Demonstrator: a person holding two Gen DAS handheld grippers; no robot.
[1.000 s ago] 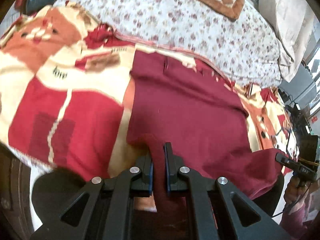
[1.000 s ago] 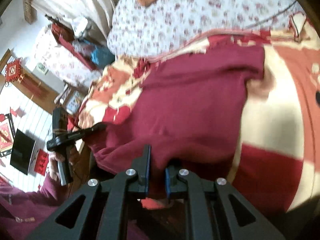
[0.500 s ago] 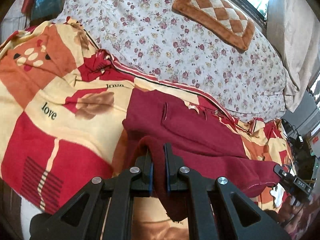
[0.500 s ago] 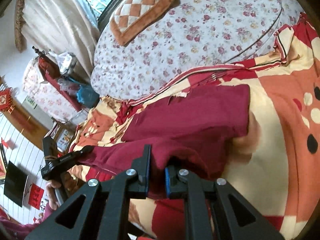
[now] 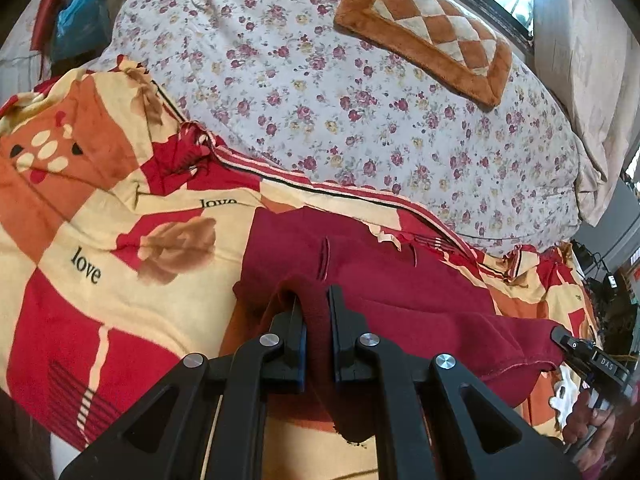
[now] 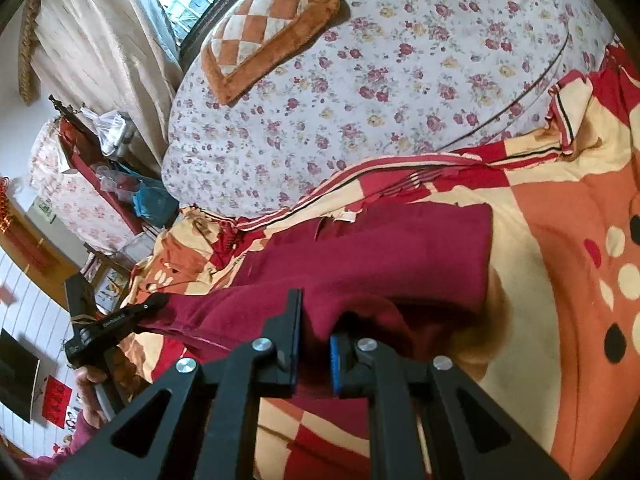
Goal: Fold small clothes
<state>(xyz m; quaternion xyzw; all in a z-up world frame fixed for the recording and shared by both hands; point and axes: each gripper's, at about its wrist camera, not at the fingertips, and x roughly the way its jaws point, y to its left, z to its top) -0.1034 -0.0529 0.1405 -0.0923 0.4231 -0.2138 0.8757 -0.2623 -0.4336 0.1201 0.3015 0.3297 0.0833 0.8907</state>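
A dark red garment (image 5: 400, 280) lies on a bed, its far part flat on a red, orange and cream blanket (image 5: 100, 240). My left gripper (image 5: 317, 304) is shut on the near left edge of the garment and holds it lifted. My right gripper (image 6: 316, 312) is shut on the near right edge of the same garment (image 6: 380, 256). The cloth hangs stretched between the two grippers. The right gripper also shows at the right edge of the left wrist view (image 5: 568, 340), and the left gripper shows at the left of the right wrist view (image 6: 156, 302).
A white floral quilt (image 5: 360, 112) is piled behind the garment, with an orange checked cushion (image 5: 432, 28) on top. Curtains (image 6: 100, 52) and a window are beyond. Cluttered furniture (image 6: 100, 168) stands beside the bed.
Both grippers have lifted the near edge of the garment and carried it forward over the rest. More of the quilt and the cushion has come into view.
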